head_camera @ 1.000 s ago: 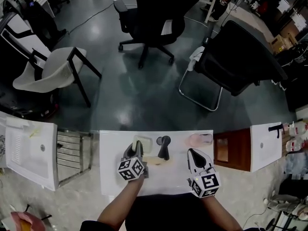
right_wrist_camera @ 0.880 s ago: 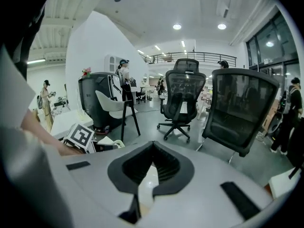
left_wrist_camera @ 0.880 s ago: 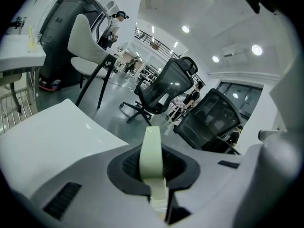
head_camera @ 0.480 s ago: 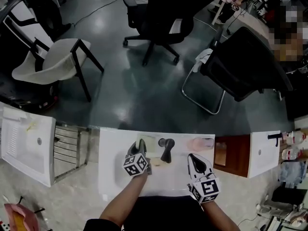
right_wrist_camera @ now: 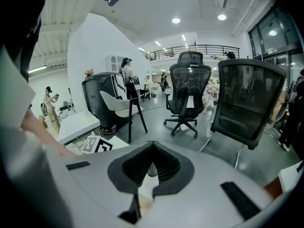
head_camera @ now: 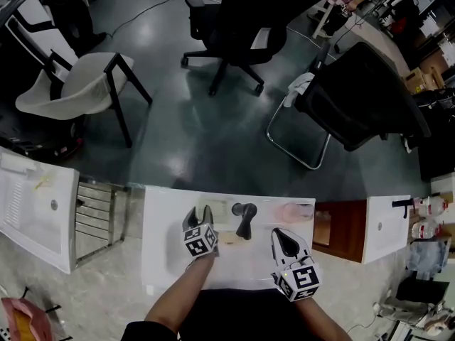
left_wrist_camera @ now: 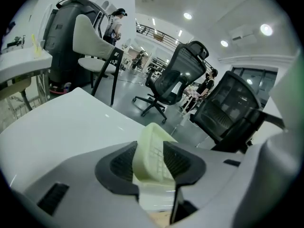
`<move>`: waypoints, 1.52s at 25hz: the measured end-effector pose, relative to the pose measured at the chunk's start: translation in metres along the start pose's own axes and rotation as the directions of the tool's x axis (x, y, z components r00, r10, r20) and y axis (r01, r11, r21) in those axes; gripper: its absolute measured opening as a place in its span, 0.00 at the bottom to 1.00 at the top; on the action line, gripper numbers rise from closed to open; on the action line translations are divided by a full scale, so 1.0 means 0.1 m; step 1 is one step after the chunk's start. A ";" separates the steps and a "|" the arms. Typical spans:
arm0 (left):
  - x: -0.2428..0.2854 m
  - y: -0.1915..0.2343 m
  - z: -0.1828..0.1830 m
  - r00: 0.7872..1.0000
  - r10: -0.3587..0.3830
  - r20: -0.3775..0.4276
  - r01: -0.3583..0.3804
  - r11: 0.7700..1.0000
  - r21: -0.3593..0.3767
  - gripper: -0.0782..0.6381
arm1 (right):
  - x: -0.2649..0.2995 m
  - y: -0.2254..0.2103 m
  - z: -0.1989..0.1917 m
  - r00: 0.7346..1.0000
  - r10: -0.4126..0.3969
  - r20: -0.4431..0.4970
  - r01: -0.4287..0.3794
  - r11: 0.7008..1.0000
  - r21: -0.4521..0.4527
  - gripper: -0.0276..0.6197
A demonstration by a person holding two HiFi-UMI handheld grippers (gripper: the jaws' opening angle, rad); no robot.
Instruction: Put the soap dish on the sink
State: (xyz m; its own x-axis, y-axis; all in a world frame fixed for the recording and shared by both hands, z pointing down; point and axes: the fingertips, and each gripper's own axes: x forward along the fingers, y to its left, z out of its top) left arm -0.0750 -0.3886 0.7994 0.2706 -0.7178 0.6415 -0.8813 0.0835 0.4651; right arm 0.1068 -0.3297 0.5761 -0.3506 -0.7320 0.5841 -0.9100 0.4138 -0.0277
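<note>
The pale yellow-green gridded plastic soap dish (left_wrist_camera: 152,148) seems to rest on the white sink top (head_camera: 162,251), left of the black tap (head_camera: 244,220); the left gripper (head_camera: 202,212) is opening its jaws around it; the right gripper (right_wrist_camera: 151,146) is clenched and empty; only withdrawal is left.

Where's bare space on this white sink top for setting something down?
Bare: the left strip of the sink top, between its left edge and the left tool, whose jaws are opening round the soap dish; also the front, between it and the right tool. Crowded: the back, with faucet and pink item.
</note>
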 end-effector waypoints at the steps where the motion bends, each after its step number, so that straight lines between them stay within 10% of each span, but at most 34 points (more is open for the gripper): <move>1: 0.00 0.03 -0.01 1.000 0.009 -0.005 -0.009 1.000 0.002 0.33 | 0.00 0.01 0.01 1.000 -0.001 0.001 0.001 1.000 0.003 0.04; 19: -0.13 0.09 0.03 0.999 0.027 0.023 -0.028 0.997 0.069 0.44 | -0.20 0.11 -0.04 0.999 0.031 0.040 -0.032 0.999 0.010 0.04; 38: -1.82 -0.67 0.47 0.951 -0.009 0.308 -0.066 0.970 0.233 0.44 | -1.01 -0.22 -0.19 0.982 0.066 0.179 -0.077 0.995 0.055 0.04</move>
State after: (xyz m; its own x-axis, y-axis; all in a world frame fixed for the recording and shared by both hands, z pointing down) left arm -0.0829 -0.2960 0.6230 0.1461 -0.8966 0.4181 -0.9631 -0.0324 0.2671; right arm 0.1658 -0.2548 0.5334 -0.4441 -0.7879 0.4267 -0.8909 0.4387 -0.1173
